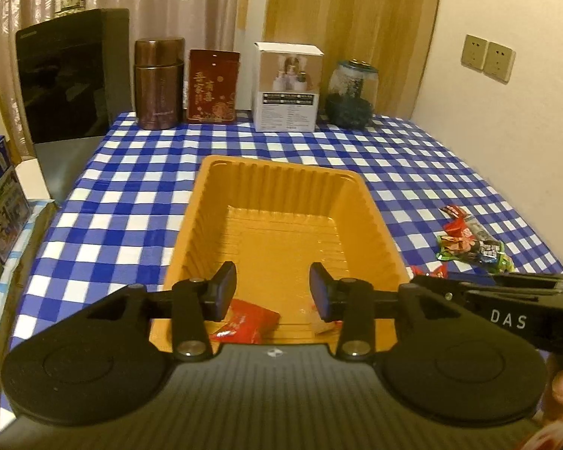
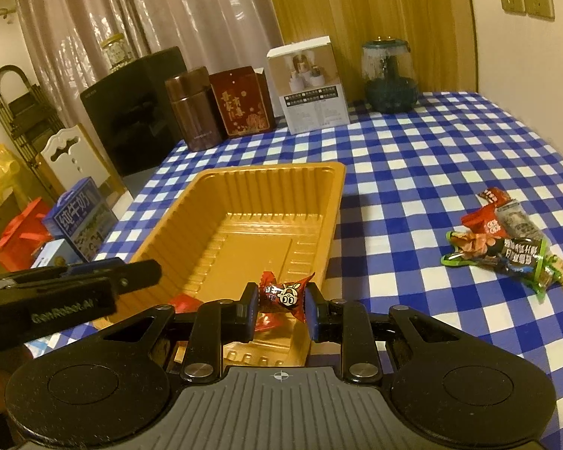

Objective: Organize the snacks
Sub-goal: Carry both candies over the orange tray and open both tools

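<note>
Right gripper [image 2: 279, 313] clamped on red candy [image 2: 281, 296] over tray [image 2: 244, 202] near edge, lower centre; left gripper [image 1: 272, 294] apart, empty; letting go early could drop candy outside the rim

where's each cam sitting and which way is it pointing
Left wrist: rides the left gripper, open, looking forward and down into the orange tray; a fingertip shows at right.
Right wrist: rides the right gripper, shut on a red candy over the tray's near end; the left gripper juts in at left.
Shared: tray, checked tablecloth, loose snack pile, back-row containers.
</note>
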Demonstrator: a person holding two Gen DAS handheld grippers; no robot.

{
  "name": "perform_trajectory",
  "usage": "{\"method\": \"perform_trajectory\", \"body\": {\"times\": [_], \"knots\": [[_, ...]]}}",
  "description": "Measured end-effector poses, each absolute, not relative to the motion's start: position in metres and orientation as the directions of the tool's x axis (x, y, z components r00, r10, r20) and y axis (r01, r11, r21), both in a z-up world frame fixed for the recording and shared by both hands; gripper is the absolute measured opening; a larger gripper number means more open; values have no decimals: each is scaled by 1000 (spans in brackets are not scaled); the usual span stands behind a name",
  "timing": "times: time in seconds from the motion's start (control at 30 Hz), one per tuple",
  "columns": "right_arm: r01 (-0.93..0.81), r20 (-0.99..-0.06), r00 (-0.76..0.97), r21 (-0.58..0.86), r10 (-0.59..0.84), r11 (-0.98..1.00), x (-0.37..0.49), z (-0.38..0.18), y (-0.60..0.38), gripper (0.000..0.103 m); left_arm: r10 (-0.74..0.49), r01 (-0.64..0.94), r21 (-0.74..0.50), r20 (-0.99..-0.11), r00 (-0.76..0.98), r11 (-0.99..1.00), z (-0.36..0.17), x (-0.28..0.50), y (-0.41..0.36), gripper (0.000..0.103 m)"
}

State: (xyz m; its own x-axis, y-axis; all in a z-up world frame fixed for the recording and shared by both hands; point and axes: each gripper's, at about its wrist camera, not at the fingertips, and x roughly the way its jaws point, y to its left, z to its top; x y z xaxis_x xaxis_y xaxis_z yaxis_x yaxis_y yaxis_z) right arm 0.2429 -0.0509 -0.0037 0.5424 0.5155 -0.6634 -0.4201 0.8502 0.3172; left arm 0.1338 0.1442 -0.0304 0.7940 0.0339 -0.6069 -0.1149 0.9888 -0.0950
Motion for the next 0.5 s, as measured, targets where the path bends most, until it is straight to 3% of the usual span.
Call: {"method": "perform_trajectory", "body": {"times": [0.5], "knots": [[-444, -628, 531, 366, 569, 818, 244, 1, -42, 27, 64, -166, -113, -610, 790, 980, -28, 123, 159, 39]]}}
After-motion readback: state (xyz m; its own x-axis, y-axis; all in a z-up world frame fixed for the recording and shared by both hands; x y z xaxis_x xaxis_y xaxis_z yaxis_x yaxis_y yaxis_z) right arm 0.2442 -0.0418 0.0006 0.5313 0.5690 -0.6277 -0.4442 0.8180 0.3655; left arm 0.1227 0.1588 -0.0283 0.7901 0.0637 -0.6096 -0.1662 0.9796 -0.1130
